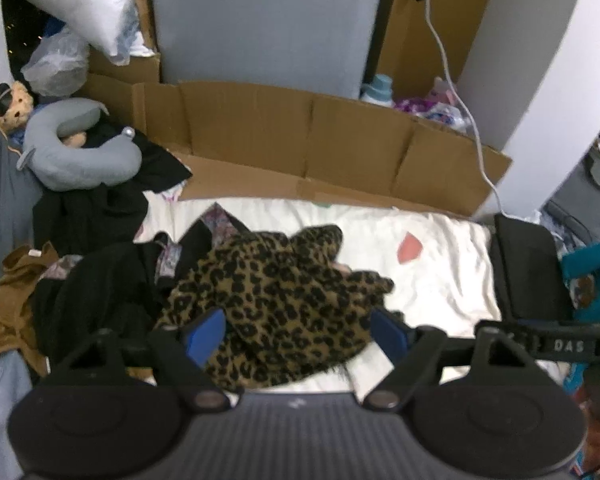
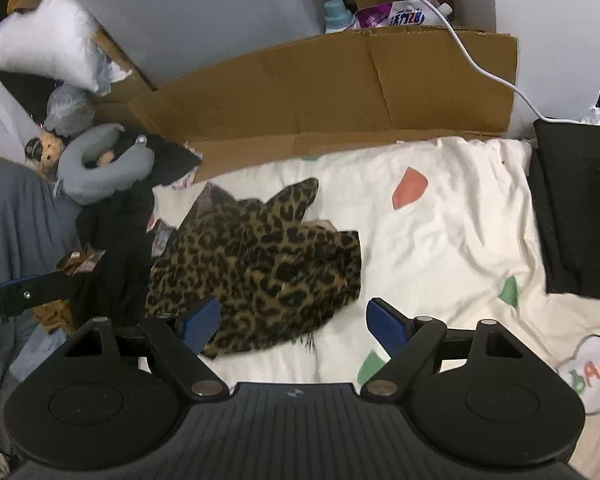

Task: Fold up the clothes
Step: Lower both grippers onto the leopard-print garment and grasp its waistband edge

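Observation:
A crumpled leopard-print garment (image 1: 276, 288) (image 2: 260, 256) lies on a white bedsheet (image 1: 440, 272) (image 2: 440, 240) with coloured patches. My left gripper (image 1: 296, 332) hovers over the garment's near part with its blue pads wide apart; the fabric lies between and under them, and the pads do not press on it. My right gripper (image 2: 292, 320) stands open at the garment's near right edge, its left pad over the fabric and its right pad over bare sheet. To the garment's left is a pile of black clothes (image 1: 100, 292) and a brown garment (image 1: 8, 312).
A folded black stack (image 1: 528, 264) (image 2: 576, 216) sits at the sheet's right edge. Flattened cardboard (image 1: 300, 140) (image 2: 340, 88) lines the back. A grey neck pillow (image 1: 80, 160) (image 2: 100, 168) and a teddy bear (image 1: 16, 108) lie at the back left. A white cable (image 1: 476, 144) hangs down.

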A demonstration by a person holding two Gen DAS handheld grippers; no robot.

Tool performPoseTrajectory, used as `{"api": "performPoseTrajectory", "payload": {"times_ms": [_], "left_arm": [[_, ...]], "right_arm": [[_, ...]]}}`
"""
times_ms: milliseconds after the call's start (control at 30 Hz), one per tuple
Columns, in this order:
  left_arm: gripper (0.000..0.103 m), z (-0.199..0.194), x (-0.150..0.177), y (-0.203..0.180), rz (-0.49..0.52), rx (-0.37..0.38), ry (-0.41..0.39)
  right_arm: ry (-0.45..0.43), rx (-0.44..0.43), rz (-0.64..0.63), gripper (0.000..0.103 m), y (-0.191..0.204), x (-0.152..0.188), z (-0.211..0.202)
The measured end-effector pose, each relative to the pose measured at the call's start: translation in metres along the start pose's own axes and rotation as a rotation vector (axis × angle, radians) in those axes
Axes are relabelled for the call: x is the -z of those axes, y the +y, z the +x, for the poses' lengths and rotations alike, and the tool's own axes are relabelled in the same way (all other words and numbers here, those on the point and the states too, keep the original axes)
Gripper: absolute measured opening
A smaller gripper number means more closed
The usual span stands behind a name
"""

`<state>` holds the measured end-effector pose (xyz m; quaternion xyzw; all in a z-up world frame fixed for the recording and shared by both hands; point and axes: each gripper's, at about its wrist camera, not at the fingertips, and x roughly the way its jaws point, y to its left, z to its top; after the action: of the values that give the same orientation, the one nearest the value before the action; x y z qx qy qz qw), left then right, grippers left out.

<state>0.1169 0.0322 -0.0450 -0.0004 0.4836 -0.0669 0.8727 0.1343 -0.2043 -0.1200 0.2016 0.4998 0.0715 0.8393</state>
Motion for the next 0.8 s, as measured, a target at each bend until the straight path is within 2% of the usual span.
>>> {"api": "performPoseTrajectory", "payload": {"times_ms": [67, 200, 333, 433, 533, 800], "left_arm": [[0.079, 0.018, 0.005, 0.004, -0.002, -0.030, 0.014], [0.077, 0.053, 0.019, 0.012, -0.047, -0.006, 0.037], [0.077, 0.075, 0.035, 0.019, -0.045, -0.022, 0.021], [0.077, 0.089, 0.043, 0.032, -0.105, -0.005, 0.032], [0.077, 0.095, 0.049, 0.038, -0.132, 0.002, 0.020], [0.077, 0.103, 0.059, 0.040, -0.080, -0.041, 0.003]], "right_arm": [[-0.003, -0.015, 0.010, 0.084, -0.007, 0.003, 0.014], [-0.014, -0.048, 0.047, 0.081, -0.022, 0.014, 0.040], [-0.008, -0.090, 0.140, 0.078, -0.039, 0.021, 0.061], [0.021, -0.109, 0.243, 0.078, -0.053, 0.025, 0.080], [0.031, -0.139, 0.320, 0.078, -0.061, 0.027, 0.096], [0.020, -0.175, 0.453, 0.078, -0.066, 0.025, 0.131]]}}
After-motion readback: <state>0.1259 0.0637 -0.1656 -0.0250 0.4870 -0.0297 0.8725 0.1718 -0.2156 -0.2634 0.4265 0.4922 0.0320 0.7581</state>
